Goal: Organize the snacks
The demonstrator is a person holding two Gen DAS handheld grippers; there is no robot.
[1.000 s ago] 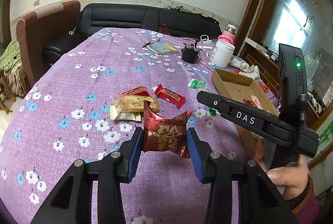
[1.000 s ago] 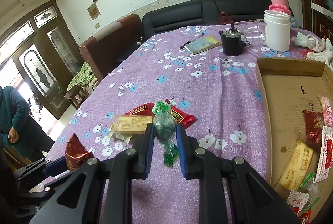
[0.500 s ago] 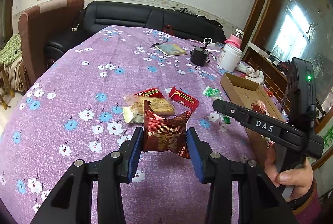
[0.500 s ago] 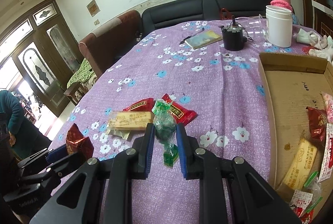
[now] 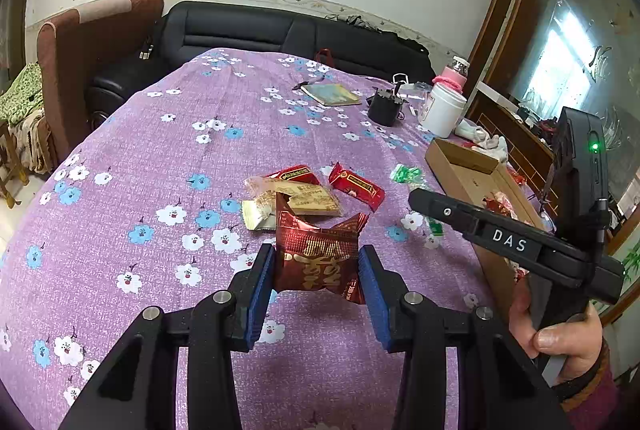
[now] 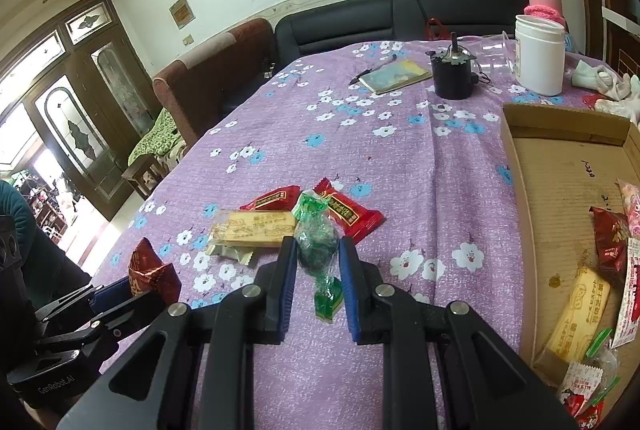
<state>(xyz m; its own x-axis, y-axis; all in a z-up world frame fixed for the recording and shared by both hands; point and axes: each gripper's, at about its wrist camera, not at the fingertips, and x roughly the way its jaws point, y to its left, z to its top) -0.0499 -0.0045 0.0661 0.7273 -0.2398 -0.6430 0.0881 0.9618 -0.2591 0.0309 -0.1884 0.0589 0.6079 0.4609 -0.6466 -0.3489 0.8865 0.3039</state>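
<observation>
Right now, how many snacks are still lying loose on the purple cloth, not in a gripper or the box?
4: two red packets, a tan biscuit pack between them, and a pale wrapper tucked under it. More may be hidden beneath.

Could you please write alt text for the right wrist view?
The right tool is shut on a green-wrapped candy above a purple floral tablecloth, with more snack packets behind. At right an open cardboard box holds snacks; at left the left tool grips a dark red packet.
</observation>
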